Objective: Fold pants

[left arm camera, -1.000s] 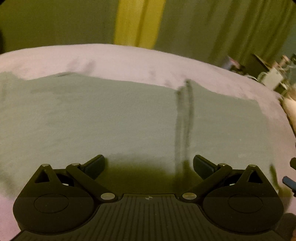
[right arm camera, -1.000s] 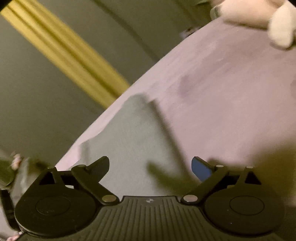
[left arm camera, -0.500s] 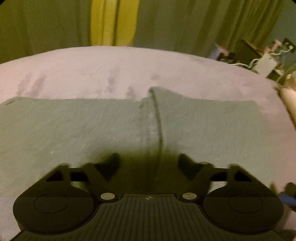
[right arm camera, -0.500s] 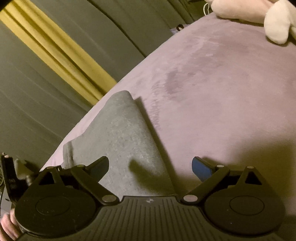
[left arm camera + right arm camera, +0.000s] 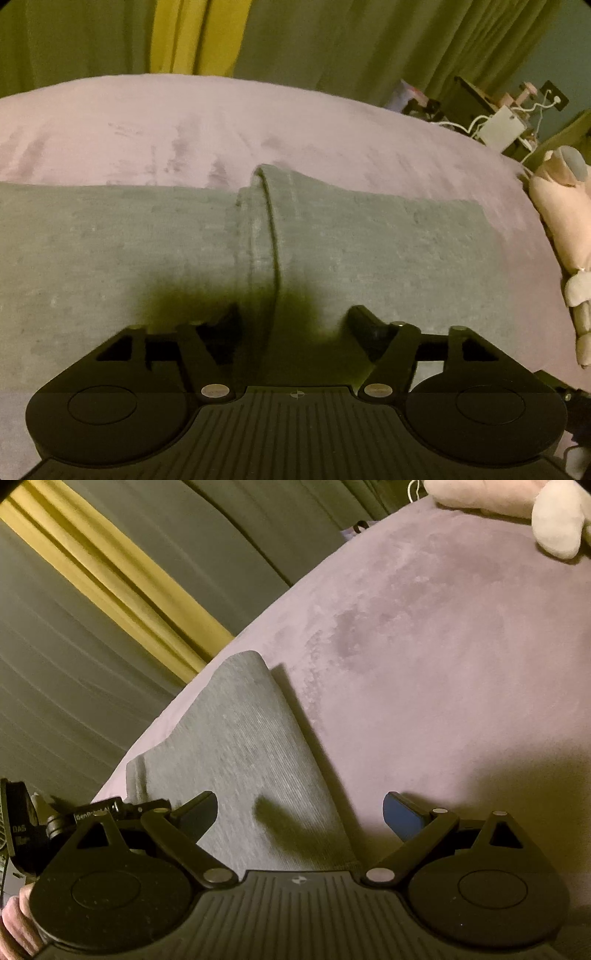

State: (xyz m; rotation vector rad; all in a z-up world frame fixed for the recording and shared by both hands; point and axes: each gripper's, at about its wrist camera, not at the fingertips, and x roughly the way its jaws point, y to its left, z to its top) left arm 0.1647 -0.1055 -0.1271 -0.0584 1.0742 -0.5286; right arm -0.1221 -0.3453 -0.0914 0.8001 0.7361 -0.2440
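Grey-green pants [image 5: 369, 251] lie flat across a pink bed cover [image 5: 184, 125], with a raised seam or fold ridge [image 5: 267, 229] running down their middle. My left gripper [image 5: 295, 321] hovers low over the near edge of the pants, jaws partly open on either side of the ridge, holding nothing. In the right wrist view the right end of the pants [image 5: 243, 746] lies under my right gripper [image 5: 299, 808], which is open and empty, its left finger over the cloth and its blue-padded right finger [image 5: 400, 814] over the bed cover.
Green and yellow curtains [image 5: 199, 37] hang behind the bed. A pink plush toy [image 5: 561, 221] lies at the bed's right side, also in the right wrist view [image 5: 517, 502]. Cluttered furniture with cables [image 5: 498, 125] stands beyond the far right corner.
My left gripper has moved right along the pants until the ridge sits between its fingers, and its jaws have narrowed. My right gripper has steadied over the end of the pants.
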